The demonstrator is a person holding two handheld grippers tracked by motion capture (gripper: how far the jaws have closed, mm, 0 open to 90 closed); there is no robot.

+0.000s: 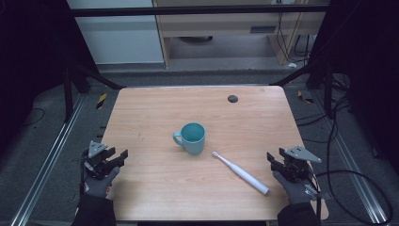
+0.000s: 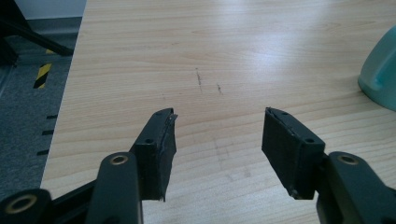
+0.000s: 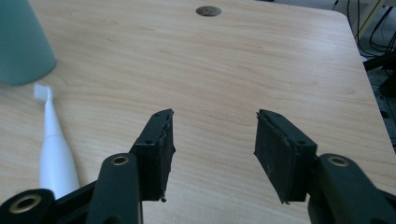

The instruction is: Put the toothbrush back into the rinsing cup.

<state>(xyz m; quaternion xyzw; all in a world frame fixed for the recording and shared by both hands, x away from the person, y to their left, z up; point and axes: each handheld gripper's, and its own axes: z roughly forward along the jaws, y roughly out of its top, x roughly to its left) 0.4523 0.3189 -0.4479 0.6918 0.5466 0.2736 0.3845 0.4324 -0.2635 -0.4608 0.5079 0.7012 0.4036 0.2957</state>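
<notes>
A teal mug (image 1: 192, 137) stands upright near the middle of the wooden table (image 1: 155, 108), its handle to the left. A white electric toothbrush (image 1: 241, 173) lies flat just right of it, brush head toward the mug. My left gripper (image 1: 120, 157) hovers at the table's left edge, open and empty; its own view catches the mug's side (image 2: 380, 77) at far right. My right gripper (image 1: 272, 160) is at the right edge, open and empty, with the toothbrush (image 3: 53, 149) and mug (image 3: 21, 42) to its left.
A dark round cable hole (image 1: 232, 99) sits near the table's far right corner. Cables trail on the floor to the right, and metal rails run along both sides. A cabinet stands beyond the far edge.
</notes>
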